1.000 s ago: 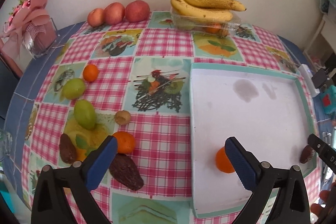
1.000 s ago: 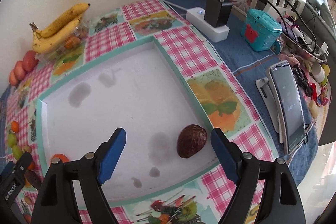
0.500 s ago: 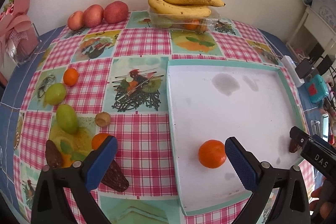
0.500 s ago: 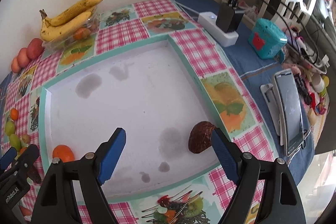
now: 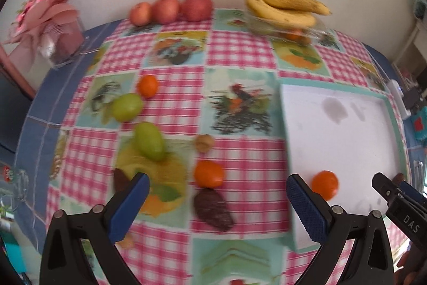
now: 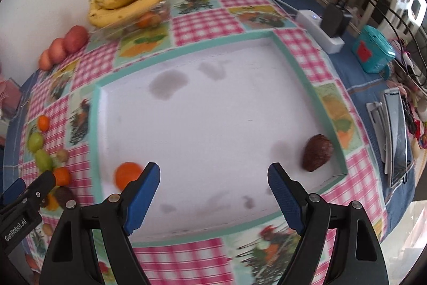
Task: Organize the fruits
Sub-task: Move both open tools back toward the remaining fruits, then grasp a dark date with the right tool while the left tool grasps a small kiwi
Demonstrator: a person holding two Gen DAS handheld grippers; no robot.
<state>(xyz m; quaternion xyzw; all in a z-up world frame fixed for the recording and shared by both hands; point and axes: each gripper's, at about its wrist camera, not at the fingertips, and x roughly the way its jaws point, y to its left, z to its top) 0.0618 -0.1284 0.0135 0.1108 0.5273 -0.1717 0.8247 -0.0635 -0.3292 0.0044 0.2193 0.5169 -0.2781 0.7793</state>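
My left tool hangs open and empty above the counter, its jaws spread wide over the loose fruit. My right tool is likewise open and empty over the tray. The tray holds one tangerine near its left rim and a dark brown avocado in the near right corner. Outside it lie another tangerine, a dark avocado touching it, two green mangoes, a small brown fruit and a third tangerine. I judge the nearest tangerine comes next: I should lower the left tool straight over it, clear the avocado beside it, and close gently around its middle.
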